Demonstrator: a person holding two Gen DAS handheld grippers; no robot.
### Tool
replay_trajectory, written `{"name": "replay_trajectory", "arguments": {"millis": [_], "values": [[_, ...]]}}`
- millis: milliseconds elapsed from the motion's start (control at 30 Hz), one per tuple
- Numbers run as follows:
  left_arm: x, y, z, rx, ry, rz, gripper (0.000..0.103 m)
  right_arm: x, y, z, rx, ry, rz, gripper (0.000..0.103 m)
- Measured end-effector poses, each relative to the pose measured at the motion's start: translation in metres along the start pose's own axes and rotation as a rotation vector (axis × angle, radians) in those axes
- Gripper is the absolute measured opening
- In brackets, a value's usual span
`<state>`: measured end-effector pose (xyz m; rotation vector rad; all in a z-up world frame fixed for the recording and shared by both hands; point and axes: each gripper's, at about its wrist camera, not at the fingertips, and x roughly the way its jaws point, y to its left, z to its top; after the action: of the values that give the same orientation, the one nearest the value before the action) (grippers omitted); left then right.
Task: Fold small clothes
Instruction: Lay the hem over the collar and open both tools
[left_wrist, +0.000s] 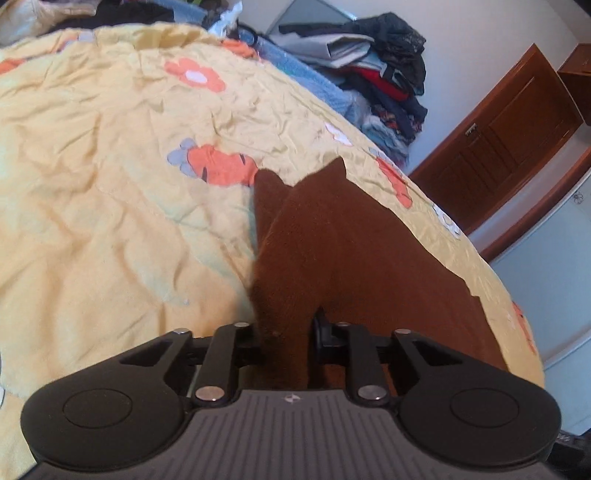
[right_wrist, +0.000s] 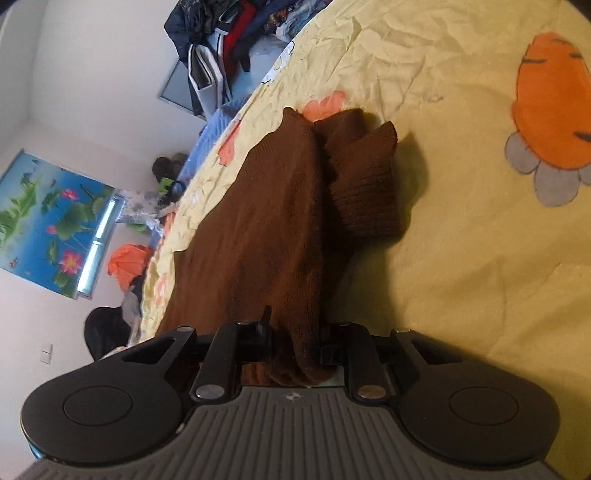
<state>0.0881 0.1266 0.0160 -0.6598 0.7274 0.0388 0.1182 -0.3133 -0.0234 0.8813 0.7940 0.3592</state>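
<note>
The soft brown knitted garment (left_wrist: 343, 258) lies on the yellow bedspread with orange flowers (left_wrist: 110, 184). It looks light and floppy, not stiff at all, so I think it will sag and bend wherever nobody holds it. It is fuzzy, so it should not slip much. The best places to hold it are the edges and corners, and the ribbed cuff (right_wrist: 365, 184) is thick and easy to pinch.

The left gripper (left_wrist: 286, 332) has its two black fingers squeezed onto a bunch of the brown cloth, which runs right up between them. The right gripper (right_wrist: 295, 339) is pinching the cloth too, with a fold of it tucked between its fingers. Most of the garment stretches away in front of both grippers, across the bed. The ribbed cuff rests on the bedspread, well ahead of the right gripper.

A messy pile of dark clothes (left_wrist: 384, 74) sits past the far end of the bed. A brown wooden door (left_wrist: 506, 147) is off to the side.
</note>
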Motion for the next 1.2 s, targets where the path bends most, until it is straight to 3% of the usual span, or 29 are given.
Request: {"name": "replay_trajectory", "arguments": {"millis": [67,233,300,367,400,433,467,500,533,567,600,633,700,800,900,933,1000,1033,1067,1200], "values": [[-0.019,0.002,-0.001,-0.004,0.006,-0.043,0.014,-0.012,0.004,-0.005,-0.029,0.0,-0.01,0.023],[-0.081,0.009,-0.02,0.034,0.03,-0.152,0.013,-0.071,0.015,-0.033,-0.135,-0.001,0.061,0.02],[-0.087,0.017,-0.04,0.115,0.068,-0.119,0.014,-0.093,0.013,-0.049,-0.183,0.014,0.046,0.02],[-0.085,0.03,-0.059,0.158,0.117,-0.076,0.02,-0.103,0.004,-0.066,-0.205,0.045,-0.037,0.025],[-0.091,0.036,-0.064,0.151,0.102,-0.1,0.02,-0.105,-0.005,-0.073,-0.187,0.058,-0.056,0.027],[-0.098,0.039,-0.064,0.144,0.095,-0.103,0.025,-0.111,-0.014,-0.077,-0.164,0.057,-0.051,0.029],[-0.107,0.039,-0.059,0.147,0.085,-0.095,0.029,-0.118,-0.019,-0.078,-0.138,0.041,-0.034,0.043],[-0.114,0.038,-0.053,0.154,0.066,-0.089,0.032,-0.126,-0.02,-0.075,-0.112,0.018,-0.039,0.048],[-0.124,0.036,-0.045,0.164,0.025,-0.084,0.046,-0.135,-0.016,-0.07,-0.103,-0.027,-0.046,0.057],[-0.134,0.032,-0.037,0.174,-0.034,-0.08,0.07,-0.144,-0.01,-0.064,-0.112,-0.082,-0.038,0.064],[-0.141,0.028,-0.029,0.187,-0.1,-0.073,0.081,-0.149,-0.004,-0.055,-0.124,-0.122,-0.017,0.066],[-0.143,0.022,-0.022,0.21,-0.154,-0.059,0.09,-0.148,0.003,-0.044,-0.137,-0.142,0.0,0.067],[-0.134,0.005,-0.009,0.272,-0.184,-0.007,0.09,-0.136,0.02,-0.021,-0.187,-0.147,-0.014,0.067],[-0.098,-0.018,0.0,0.363,-0.135,0.016,0.089,-0.097,0.039,0.006,-0.283,-0.1,-0.067,0.067],[-0.046,-0.042,-0.001,0.469,-0.045,0.089,0.089,-0.047,0.046,0.022,-0.323,-0.014,-0.159,0.066],[-0.03,-0.048,-0.002,0.511,-0.03,0.117,0.089,-0.035,0.046,0.022,-0.333,0.016,-0.198,0.062],[-0.003,-0.055,-0.001,0.561,-0.016,0.179,0.089,-0.02,0.046,0.018,-0.379,0.038,-0.222,0.034],[0.008,-0.056,0.001,0.569,0.007,0.2,0.08,-0.018,0.047,0.017,-0.403,0.038,-0.235,0.013],[0.015,-0.055,0.002,0.561,0.039,0.213,0.067,-0.022,0.046,0.012,-0.404,0.04,-0.23,0.013],[0.014,-0.047,-0.003,0.541,0.055,0.174,0.067,-0.062,0.032,0.003,-0.359,-0.013,-0.183,0.011]]}}
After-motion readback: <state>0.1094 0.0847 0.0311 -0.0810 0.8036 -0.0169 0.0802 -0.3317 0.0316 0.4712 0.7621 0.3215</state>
